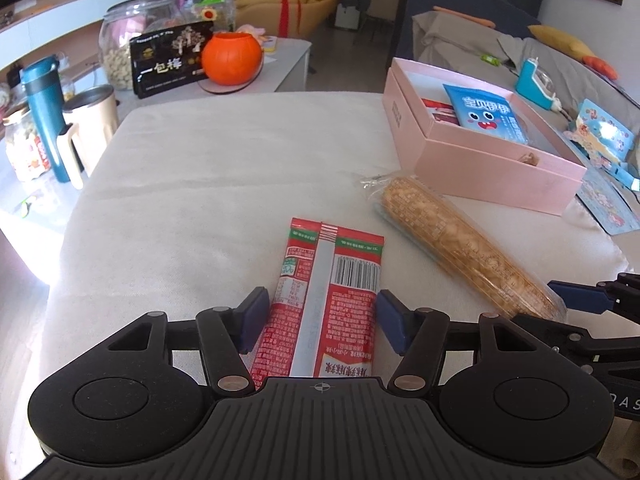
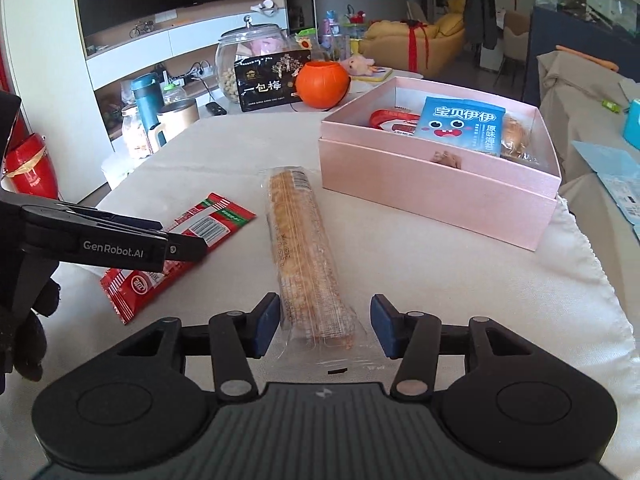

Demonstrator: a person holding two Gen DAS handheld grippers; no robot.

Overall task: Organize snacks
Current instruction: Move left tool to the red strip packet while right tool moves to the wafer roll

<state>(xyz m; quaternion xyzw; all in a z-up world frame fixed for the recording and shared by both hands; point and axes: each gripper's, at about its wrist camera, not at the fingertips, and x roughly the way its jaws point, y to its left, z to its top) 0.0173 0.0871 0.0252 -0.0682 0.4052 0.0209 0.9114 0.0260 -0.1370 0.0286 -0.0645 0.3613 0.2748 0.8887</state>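
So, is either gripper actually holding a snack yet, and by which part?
Left gripper pinches the red packet across its near half. Right gripper straddles the biscuit roll's near end, not gripping.

Both fisheye views looked forward and down along their own fingers, close over the cloth-covered table (image 1: pixel 200 184). They shared the red packet (image 1: pixel 320 300), the clear-wrapped cracker roll (image 2: pixel 304 248) and the pink box (image 2: pixel 440 196), with the orange pumpkin pot (image 1: pixel 232 58) at upper left of centre
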